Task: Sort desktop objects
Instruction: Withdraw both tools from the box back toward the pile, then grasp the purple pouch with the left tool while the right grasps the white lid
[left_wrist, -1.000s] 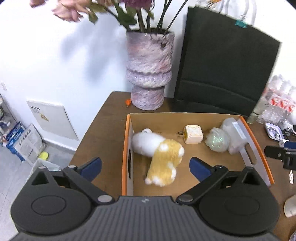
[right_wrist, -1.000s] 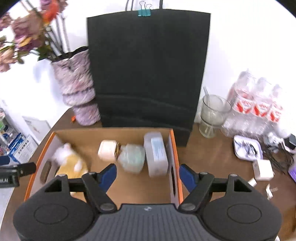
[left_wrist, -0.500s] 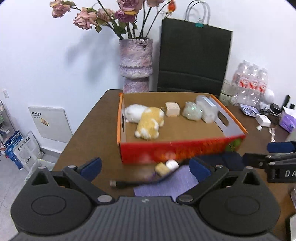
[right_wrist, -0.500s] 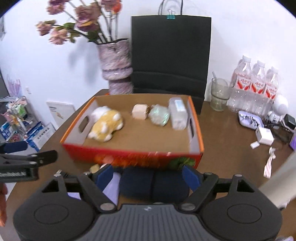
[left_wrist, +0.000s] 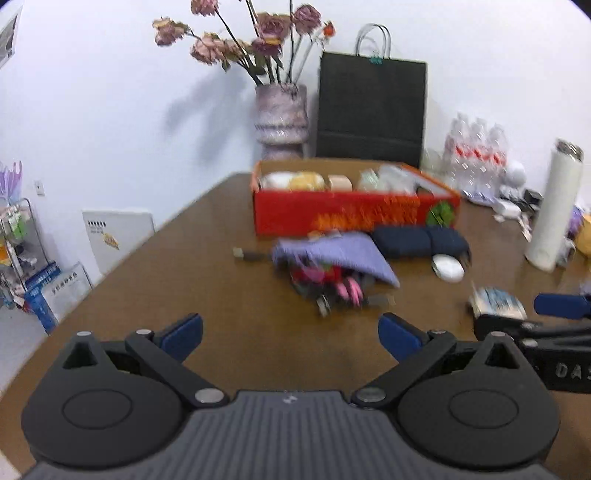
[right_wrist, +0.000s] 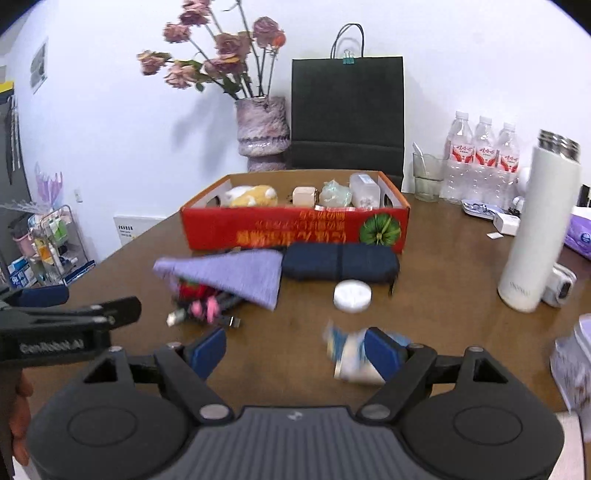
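Both tongs gape wide, empty: left gripper (left_wrist: 290, 334), right gripper (right_wrist: 295, 349). Far off, the red box (right_wrist: 295, 227) holds a plush toy (right_wrist: 253, 195); purple cloth (right_wrist: 236, 275) lies crumpled nearer.

Table (right_wrist: 443, 295): cardboard box (right_wrist: 295, 229) at far centre, holding a plush toy (right_wrist: 253, 195) at left, then a small cube (right_wrist: 304, 196), a wrapped bundle (right_wrist: 335, 195) and a plastic container (right_wrist: 364, 190) at right. Behind the box, a vase (right_wrist: 262, 127) at left and a paper bag (right_wrist: 347, 110) at right. Before it, a cloth (right_wrist: 236, 275) over small items at left and a soft case (right_wrist: 340, 262) at right, with a round disc (right_wrist: 352, 295) nearer; bottles (right_wrist: 482, 158) and a flask (right_wrist: 537, 229) far right.
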